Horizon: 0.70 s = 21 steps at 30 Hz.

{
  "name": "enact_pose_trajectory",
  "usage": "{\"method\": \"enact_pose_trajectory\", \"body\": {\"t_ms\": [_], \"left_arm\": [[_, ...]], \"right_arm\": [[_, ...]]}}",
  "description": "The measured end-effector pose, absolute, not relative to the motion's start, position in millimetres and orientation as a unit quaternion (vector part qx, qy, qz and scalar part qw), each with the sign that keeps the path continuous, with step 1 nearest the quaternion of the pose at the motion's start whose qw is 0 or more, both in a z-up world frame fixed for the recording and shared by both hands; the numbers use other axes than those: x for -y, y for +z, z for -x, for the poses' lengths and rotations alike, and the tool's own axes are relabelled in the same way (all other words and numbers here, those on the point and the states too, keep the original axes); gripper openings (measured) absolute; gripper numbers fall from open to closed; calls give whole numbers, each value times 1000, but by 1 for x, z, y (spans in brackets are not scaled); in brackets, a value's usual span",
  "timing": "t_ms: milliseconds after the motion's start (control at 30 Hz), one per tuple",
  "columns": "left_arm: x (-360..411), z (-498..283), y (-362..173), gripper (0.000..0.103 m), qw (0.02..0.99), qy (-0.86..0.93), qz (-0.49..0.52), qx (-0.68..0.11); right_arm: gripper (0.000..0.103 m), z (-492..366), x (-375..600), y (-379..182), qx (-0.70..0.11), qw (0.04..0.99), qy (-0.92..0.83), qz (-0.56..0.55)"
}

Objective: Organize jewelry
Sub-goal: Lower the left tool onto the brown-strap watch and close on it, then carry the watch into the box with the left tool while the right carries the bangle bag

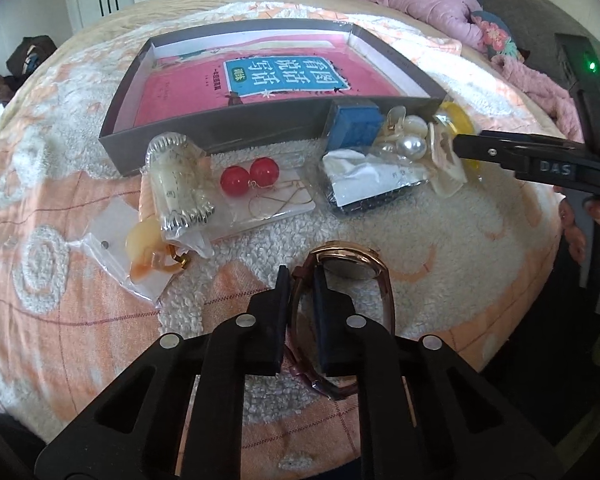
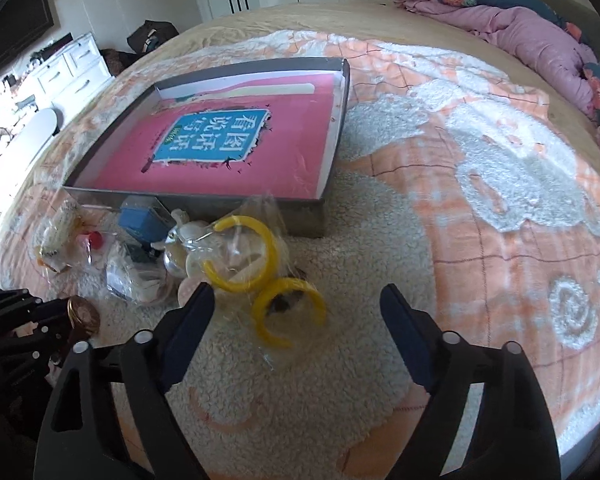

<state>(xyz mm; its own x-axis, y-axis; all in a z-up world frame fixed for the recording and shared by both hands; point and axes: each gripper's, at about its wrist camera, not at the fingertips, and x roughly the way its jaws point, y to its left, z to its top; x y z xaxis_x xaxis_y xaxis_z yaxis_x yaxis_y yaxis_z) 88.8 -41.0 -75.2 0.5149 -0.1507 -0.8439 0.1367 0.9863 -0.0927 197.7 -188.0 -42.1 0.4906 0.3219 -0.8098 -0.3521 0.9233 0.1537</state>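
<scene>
Left gripper (image 1: 302, 280) jaws clamp the leather-strapped watch (image 1: 350, 266) — right gripper (image 2: 296, 300) jaws apart (over fleecy blanket (image 2: 380, 240)).

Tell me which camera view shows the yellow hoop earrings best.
The right wrist view: both yellow hoop earrings lie in their clear bag just ahead of the open right gripper. The left wrist view shows only a yellow sliver behind the right gripper's fingers.

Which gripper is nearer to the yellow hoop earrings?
Right. The right gripper is open just before the yellow hoop earrings; the left gripper is farther away, shut on the watch.
</scene>
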Motion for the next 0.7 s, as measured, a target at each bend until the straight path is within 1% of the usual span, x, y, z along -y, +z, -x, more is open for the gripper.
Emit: {"method": "enact_pose_trajectory", "body": {"t_ms": [33,67,100,267,567,700], "left_arm": [[41,-88,-73,4,871,-86,10,-483],[41,-87,-71,4,872,-88,11,-481],[40,-87,-69,4,873,-91,13,-479],[38,-86,-57,4,876,-102,26,-471],[25,-95,-25,4,891,-106,42,-440],[13,-106,-18,4,895,-94,46,-433]], "right_arm": [[65,-199,188,-41,-462,863,204,17],[60,-198,187,-40,-457,864,212,17],[51,-198,186,-39,-455,863,218,18],[45,-191,184,-35,-438,868,231,36],[45,-185,201,-10,-407,885,226,-6],[45,-187,200,3,-394,890,230,-8]]}}
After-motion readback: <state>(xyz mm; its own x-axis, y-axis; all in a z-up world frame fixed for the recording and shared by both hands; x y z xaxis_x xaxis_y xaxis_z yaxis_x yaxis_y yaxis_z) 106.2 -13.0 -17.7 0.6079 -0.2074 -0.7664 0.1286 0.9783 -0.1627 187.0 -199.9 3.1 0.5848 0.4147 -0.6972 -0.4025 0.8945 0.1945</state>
